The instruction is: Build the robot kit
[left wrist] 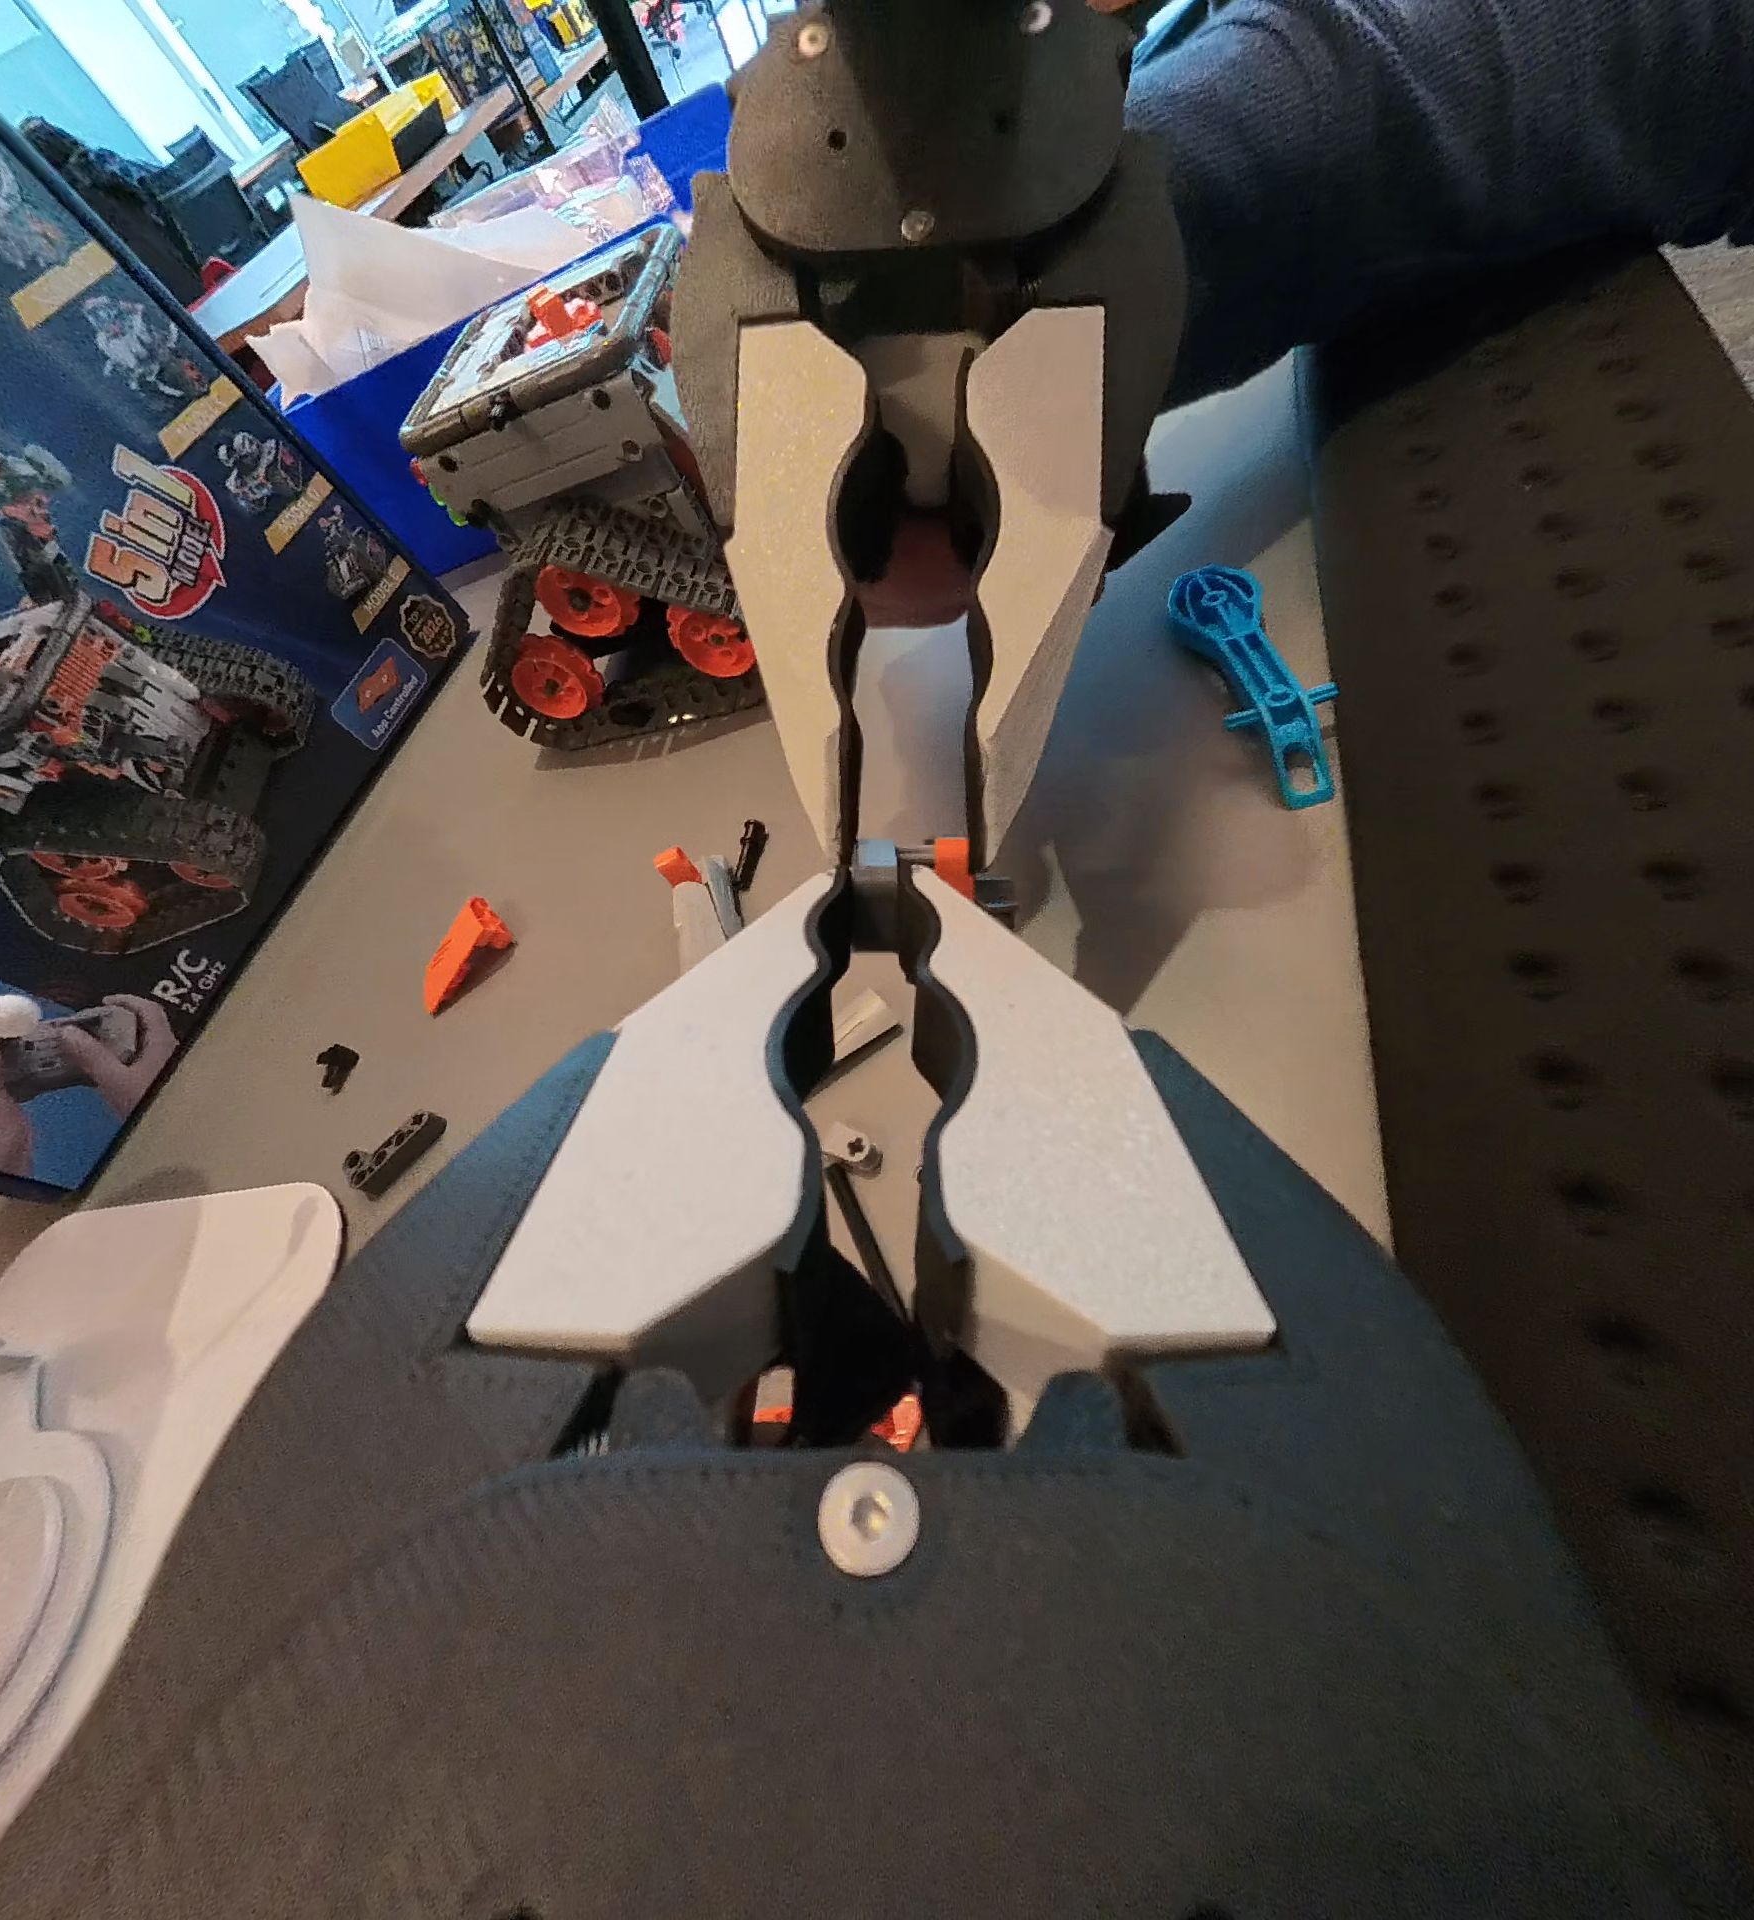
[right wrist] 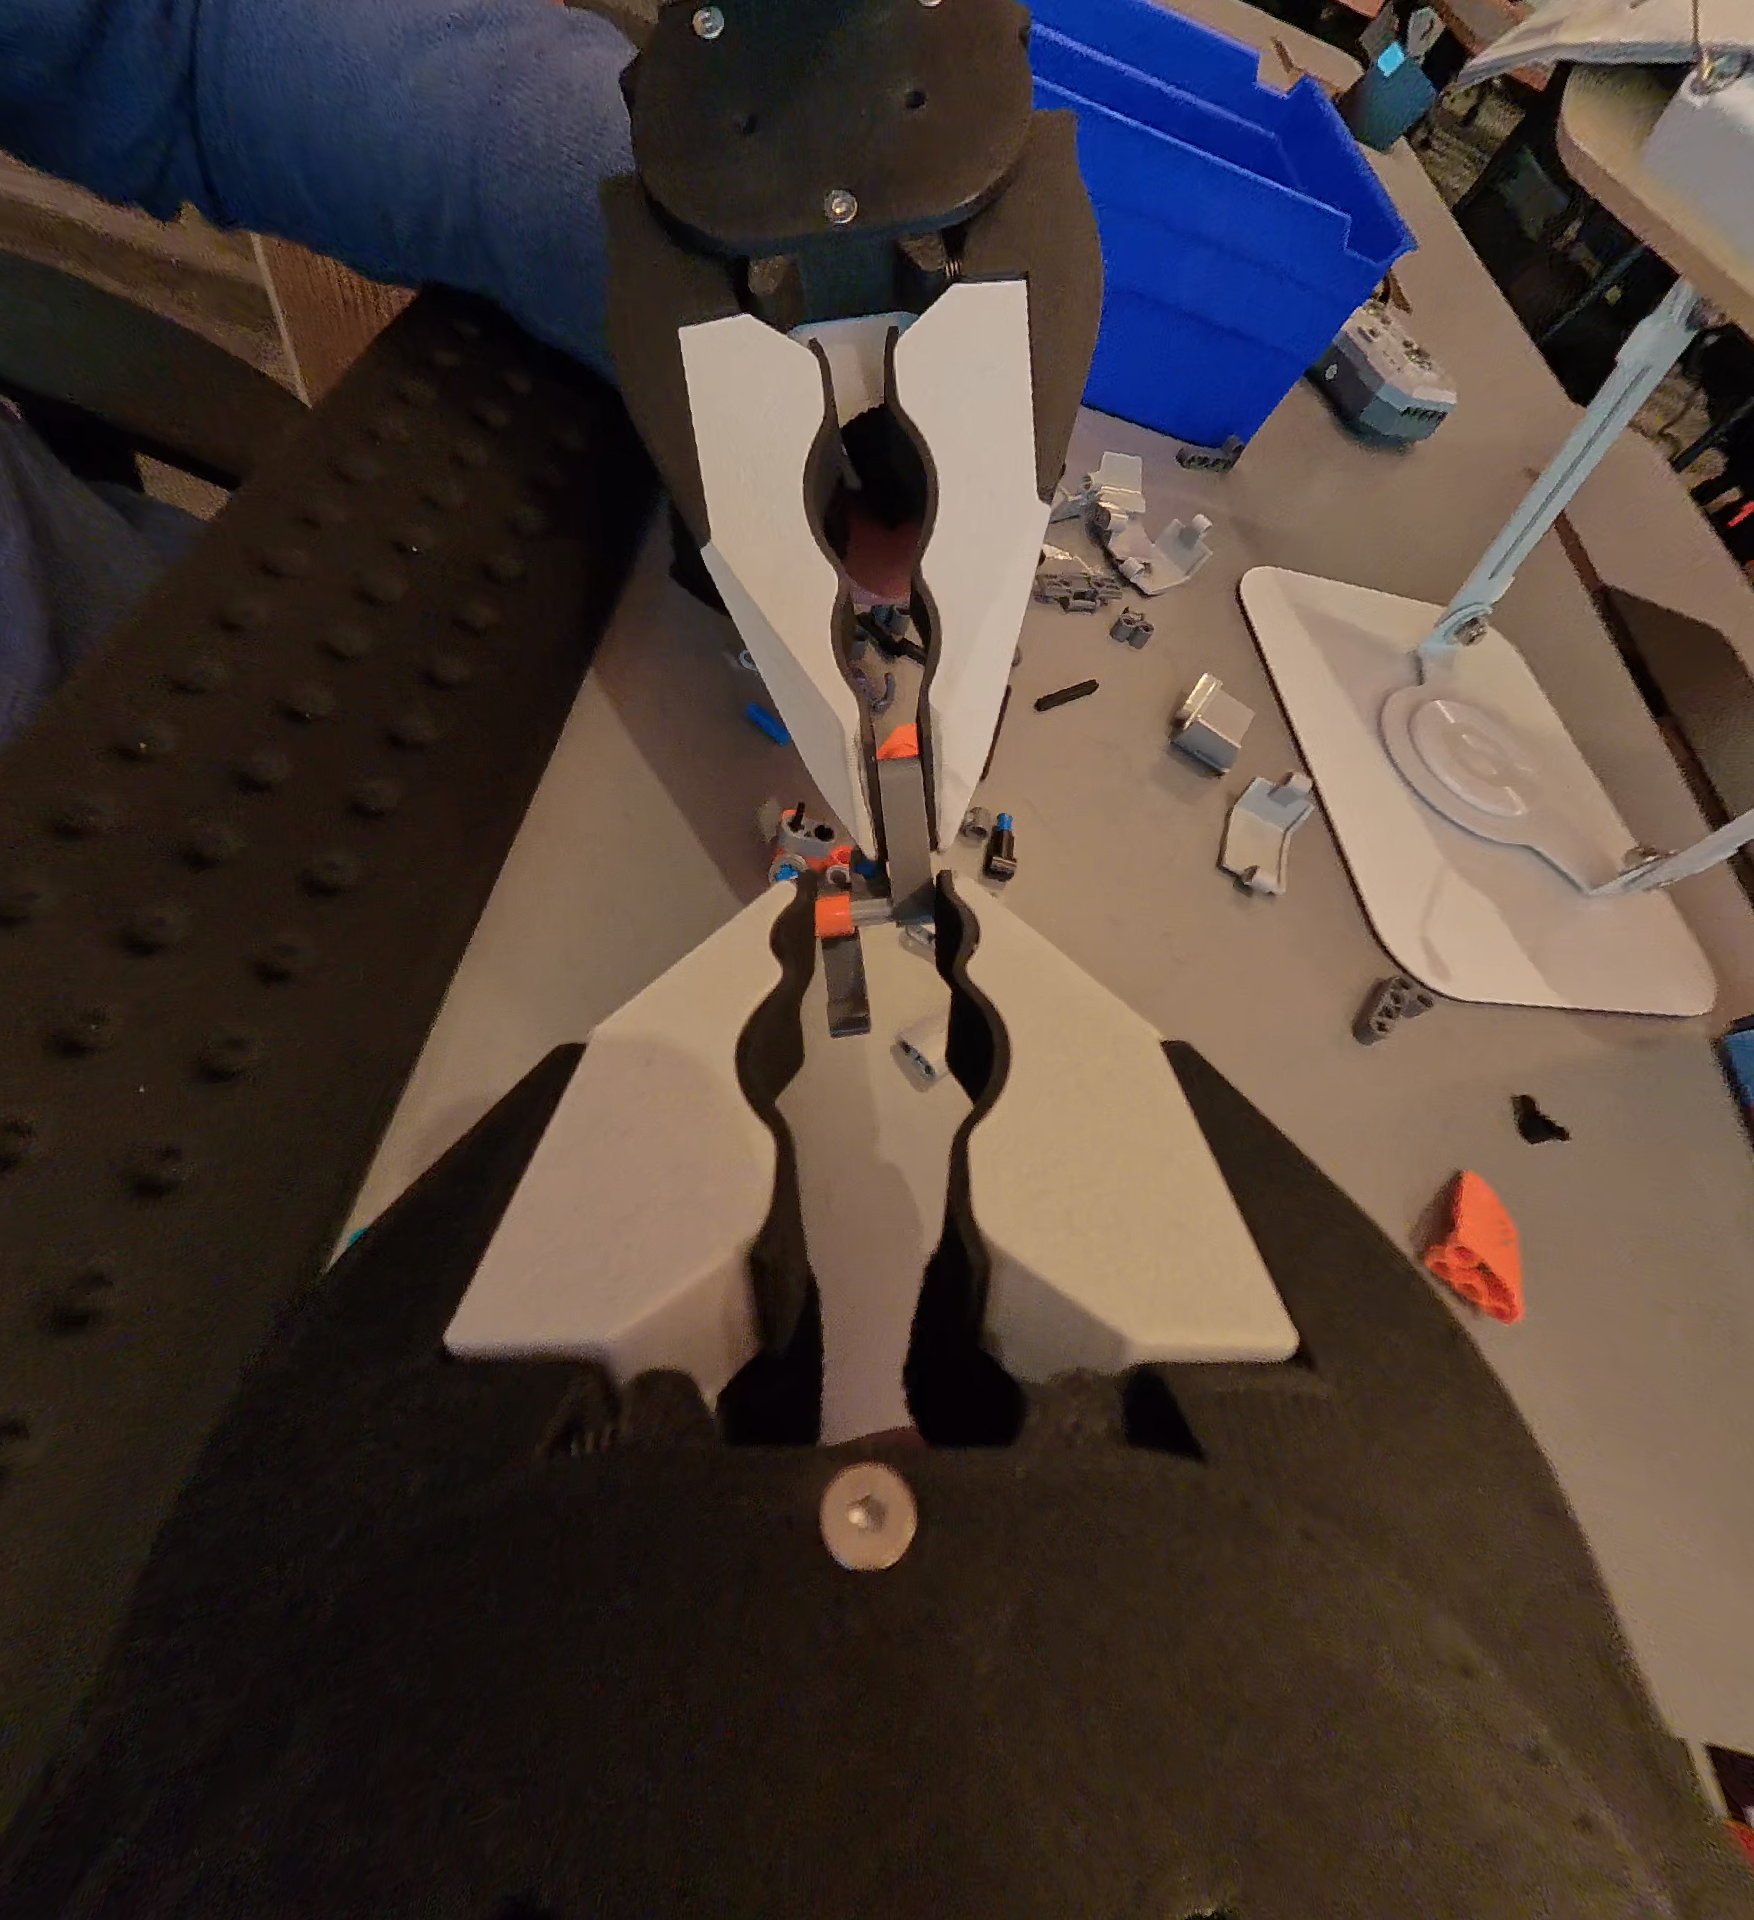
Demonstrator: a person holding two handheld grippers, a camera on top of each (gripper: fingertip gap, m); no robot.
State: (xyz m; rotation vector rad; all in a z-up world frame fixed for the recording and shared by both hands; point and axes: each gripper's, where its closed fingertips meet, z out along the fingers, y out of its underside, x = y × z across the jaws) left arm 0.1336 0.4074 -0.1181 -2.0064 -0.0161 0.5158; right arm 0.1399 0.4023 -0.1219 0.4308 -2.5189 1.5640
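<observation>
My two grippers meet tip to tip over a grey table [left wrist: 582, 852]. My left gripper [left wrist: 878, 883] is shut on the grey beam of a small grey and orange brick assembly [left wrist: 951, 857]. My right gripper [left wrist: 909, 842] comes in from the far side and grips the same assembly. In the right wrist view my right gripper [right wrist: 873, 888] holds the assembly [right wrist: 837, 914] across its orange and grey cross piece. The left gripper [right wrist: 899, 831] clamps the upright grey beam from the far side. A blue sleeve is behind each far gripper.
A tracked brick vehicle [left wrist: 603, 582] and its picture box [left wrist: 125, 675] stand at the left. Loose parts lie around: an orange piece [left wrist: 468, 951], a black beam [left wrist: 395, 1148], a blue tool [left wrist: 1257, 675], grey pieces [right wrist: 1122, 530]. A white lamp base [right wrist: 1475, 790], blue bins [right wrist: 1216, 239] and a dark dimpled mat [right wrist: 281, 831] border the area. My left and right fingertips are right by each other.
</observation>
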